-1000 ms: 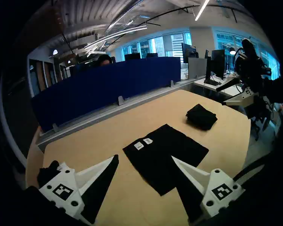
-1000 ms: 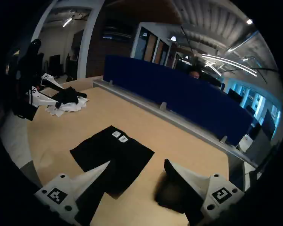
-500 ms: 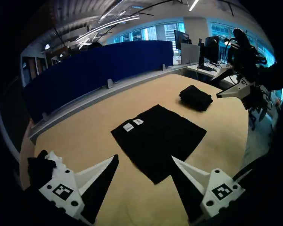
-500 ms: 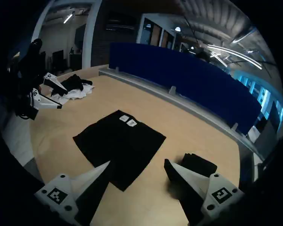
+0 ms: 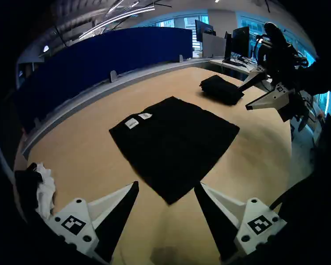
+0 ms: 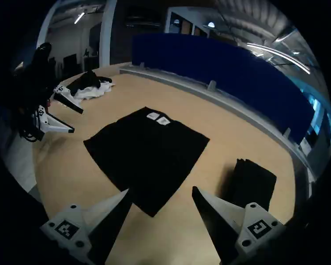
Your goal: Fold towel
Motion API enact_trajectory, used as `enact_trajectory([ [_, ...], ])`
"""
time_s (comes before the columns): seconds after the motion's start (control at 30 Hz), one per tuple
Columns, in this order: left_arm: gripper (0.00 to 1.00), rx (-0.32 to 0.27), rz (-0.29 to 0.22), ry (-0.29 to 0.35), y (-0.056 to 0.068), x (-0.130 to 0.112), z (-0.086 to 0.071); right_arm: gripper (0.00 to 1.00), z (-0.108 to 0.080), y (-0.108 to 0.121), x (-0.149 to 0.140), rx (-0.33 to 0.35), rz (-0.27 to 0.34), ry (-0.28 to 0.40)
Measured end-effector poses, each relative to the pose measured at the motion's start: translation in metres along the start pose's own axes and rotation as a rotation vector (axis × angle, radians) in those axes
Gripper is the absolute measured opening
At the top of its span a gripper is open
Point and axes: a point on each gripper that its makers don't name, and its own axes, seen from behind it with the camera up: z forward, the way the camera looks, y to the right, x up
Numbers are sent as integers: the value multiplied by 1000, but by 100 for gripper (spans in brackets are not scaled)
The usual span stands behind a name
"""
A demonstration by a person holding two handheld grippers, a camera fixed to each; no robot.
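A: What has changed in the last second?

B: Both cameras have tipped down and drawn nearer. The flat black cloth towel (image 5: 174,141) looks larger now, and its near corner points into the gap of the left gripper (image 5: 165,185).

A: Where does it lie?

B: It is spread in one layer in the middle of the pale wooden tabletop (image 5: 86,163), turned like a diamond. Two small white tags (image 5: 137,120) sit at its far-left edge. A folded black stack (image 5: 220,88) lies well apart on the far side, and a heap of white and black cloth (image 5: 37,192) lies off to the left.

A: And the grippers?

B: The left gripper is spread wide and holds nothing. The right gripper (image 6: 161,190) is the same, hovering near the towel's near corner in its own view.

A: How will the fabric handle?

B: I judge it thin, light and limp. It should sag and drape as soon as it is lifted, and it may slide on the smooth wood instead of bunching up.

A: So where should they take hold?

B: Probably at the corners. A low pinch on an edge, one corner per gripper, would keep the layer taut for the fold. A grab in the middle would likely crumple it.
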Motion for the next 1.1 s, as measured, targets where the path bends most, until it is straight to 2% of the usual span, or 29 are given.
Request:
enact_trajectory([
  [0.2, 93, -8, -31, -44, 2, -25, 19, 100, 17, -5, -25, 19, 11, -34],
  [0.47, 93, -40, -52, -81, 8, -41, 36, 100, 33, -11, -49, 42, 27, -67],
  [0.9, 93, -79, -51, -113, 15, -50, 47, 100, 44, -16, -72, 67, 44, -115],
  [1.1, 92, -79, -23, -119, 15, -53, 51, 90, 45, -20, -77, 85, 52, -139],
])
